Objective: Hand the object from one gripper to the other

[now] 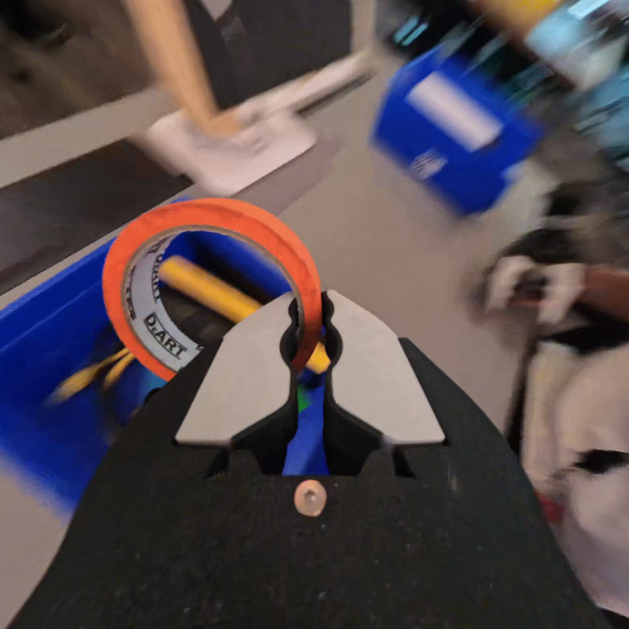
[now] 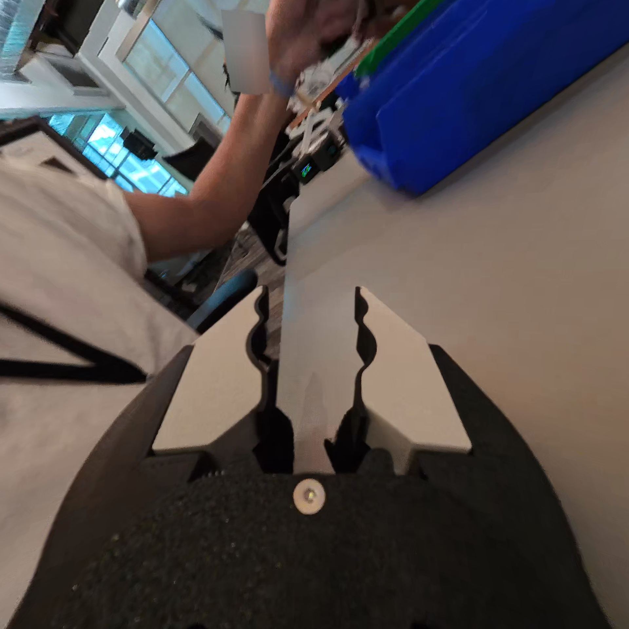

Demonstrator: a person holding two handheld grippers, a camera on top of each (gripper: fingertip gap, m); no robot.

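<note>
Black housing and grey fingertips of the left gripper [image 1: 309,326] fill the near foreground of its view, clenched on an orange tape roll [image 1: 211,286]. Its ring wall runs edgewise through the notched gap between the two pads; most of the hoop stands out to the left of the fingers and above them, upright, its open centre facing the camera. Behind and below the fingers lies a blue bin [image 1: 51,333] holding a yellow stick [image 1: 211,289], seen through the hoop.

By its look the roll is light and stiff, a thin band of tape on a cardboard core, with flat sides that give fair grip; squeezed hard across the hoop it may flex. For the receiving fingers, the free arc left of the holding pads looks the best place, pinched through the wall from inside to outside.

Over in the other view the right gripper [image 2: 311,299] is released, jaws parted with nothing between them but grey table [image 2: 476,306]. No tape shows ahead of these fingers; another blue bin [image 2: 459,102] sits far ahead to their right.
</note>
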